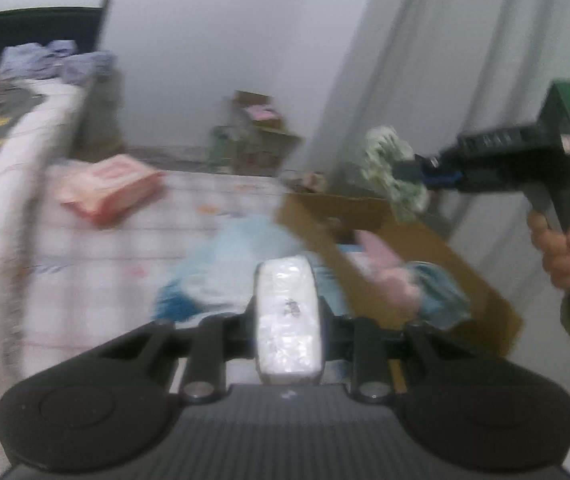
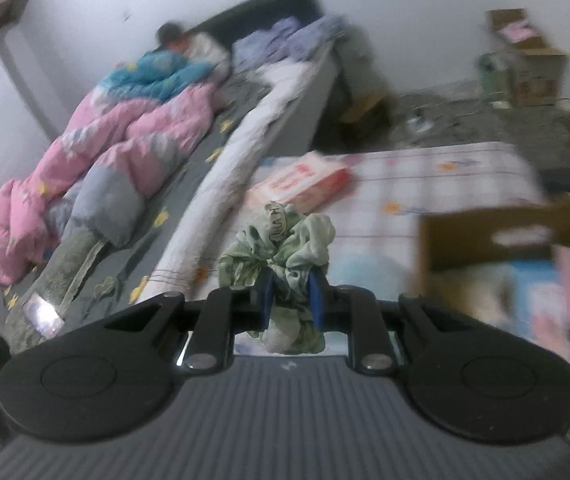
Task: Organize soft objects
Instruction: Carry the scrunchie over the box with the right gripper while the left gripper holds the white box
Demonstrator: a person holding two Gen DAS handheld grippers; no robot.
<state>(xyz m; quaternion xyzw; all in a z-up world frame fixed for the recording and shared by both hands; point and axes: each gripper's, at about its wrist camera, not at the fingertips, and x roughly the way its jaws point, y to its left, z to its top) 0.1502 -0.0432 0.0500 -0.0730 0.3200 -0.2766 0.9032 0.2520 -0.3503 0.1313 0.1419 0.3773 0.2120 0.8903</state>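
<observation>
My left gripper (image 1: 287,320) is shut on a white plastic-wrapped tissue pack (image 1: 288,320), held above the checked mattress (image 1: 125,248). My right gripper (image 2: 289,300) is shut on a crumpled green patterned cloth (image 2: 281,240); in the left wrist view it shows at the right (image 1: 413,172) with the cloth (image 1: 393,172) hanging above the open cardboard box (image 1: 425,240). The box (image 2: 485,232) holds pink and blue soft items (image 1: 389,272). A light blue cloth (image 1: 237,264) lies on the mattress beside the box.
A red and white tissue package (image 1: 109,184) lies on the mattress, also in the right wrist view (image 2: 301,184). A bed (image 2: 221,140) with a pink quilt (image 2: 105,144) and a person lying under it stands at the left. Cardboard boxes (image 2: 525,64) and clutter sit by the far wall.
</observation>
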